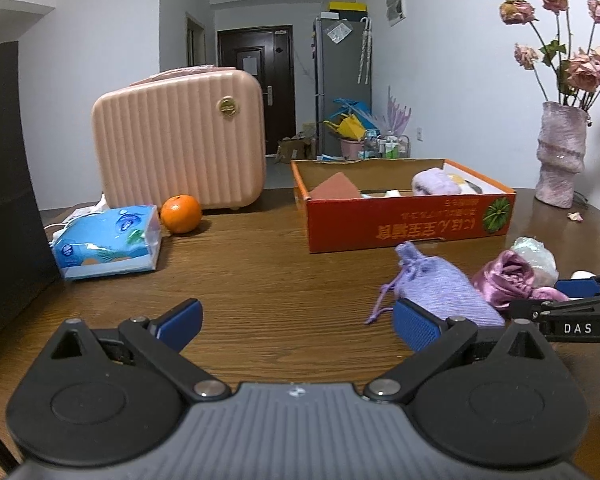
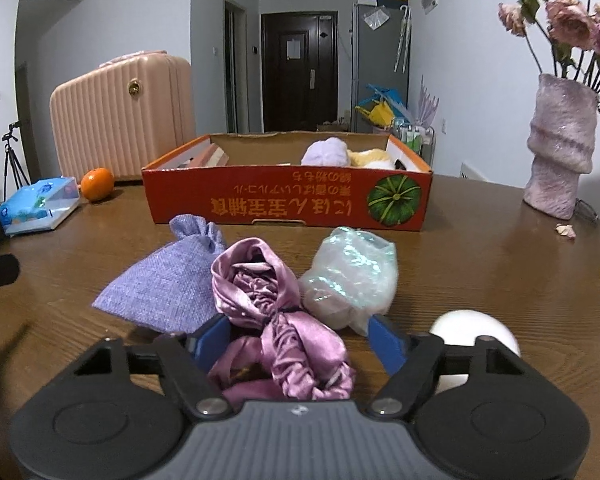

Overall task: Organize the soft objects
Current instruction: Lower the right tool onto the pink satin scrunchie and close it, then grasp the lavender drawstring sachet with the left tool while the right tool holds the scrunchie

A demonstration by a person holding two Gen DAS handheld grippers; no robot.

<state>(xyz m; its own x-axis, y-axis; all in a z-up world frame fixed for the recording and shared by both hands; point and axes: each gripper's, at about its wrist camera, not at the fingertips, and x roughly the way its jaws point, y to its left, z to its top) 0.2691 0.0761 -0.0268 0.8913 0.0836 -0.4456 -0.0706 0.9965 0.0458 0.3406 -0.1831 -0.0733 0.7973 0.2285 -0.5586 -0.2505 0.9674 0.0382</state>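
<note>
A pink satin cloth [image 2: 260, 280] lies bunched on the wooden table, and its near end sits between the jaws of my right gripper [image 2: 300, 336]. The jaws stand apart; a gap shows beside the right pad, so the gripper is open around the cloth. A lilac drawstring pouch [image 2: 168, 280] lies to its left and an iridescent plastic bag [image 2: 352, 276] to its right. My left gripper [image 1: 296, 316] is open with nothing in it, and the pouch [image 1: 440, 288] lies just beyond its right finger. The orange cardboard box [image 2: 284, 200] behind holds a lilac plush [image 2: 326, 152].
A white round object [image 2: 476, 328] lies by my right gripper's right finger. A pink suitcase [image 1: 180, 140], an orange [image 1: 181, 208] and a blue tissue pack [image 1: 108, 244] stand at the back left. A pink vase [image 2: 560, 148] with dried roses is at the right; a dark panel [image 1: 4, 184] is far left.
</note>
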